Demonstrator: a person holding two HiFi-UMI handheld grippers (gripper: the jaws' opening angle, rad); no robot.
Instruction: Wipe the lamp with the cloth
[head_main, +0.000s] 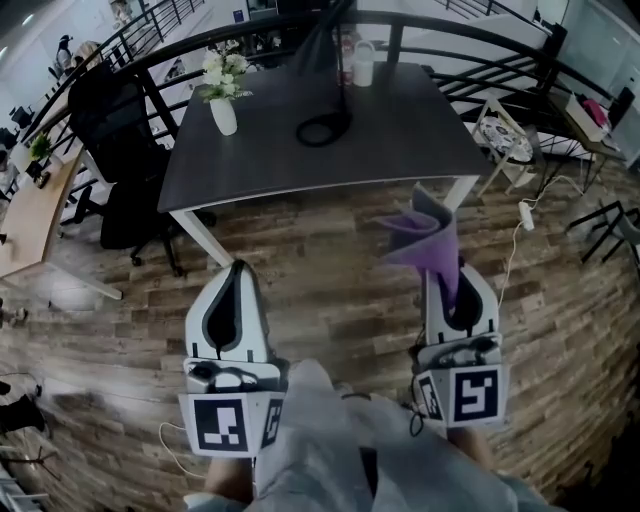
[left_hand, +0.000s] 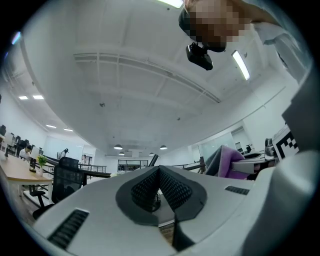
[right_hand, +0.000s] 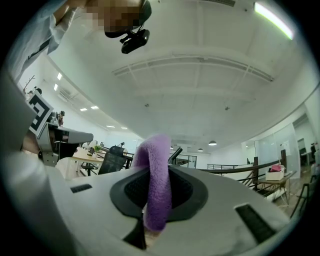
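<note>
The dark worktop stands ahead of me. The lamp rises near the middle of its far edge, stem upright, well apart from both tongs and seemingly no nearer either. My right tongs are clamped on the purple cloth. My left tongs are closed and empty.

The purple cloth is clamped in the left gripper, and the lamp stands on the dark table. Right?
Not quite. The cloth is clamped in the right gripper, as the right gripper view shows; the left gripper is shut on nothing. The lamp does stand on the dark table.
</note>
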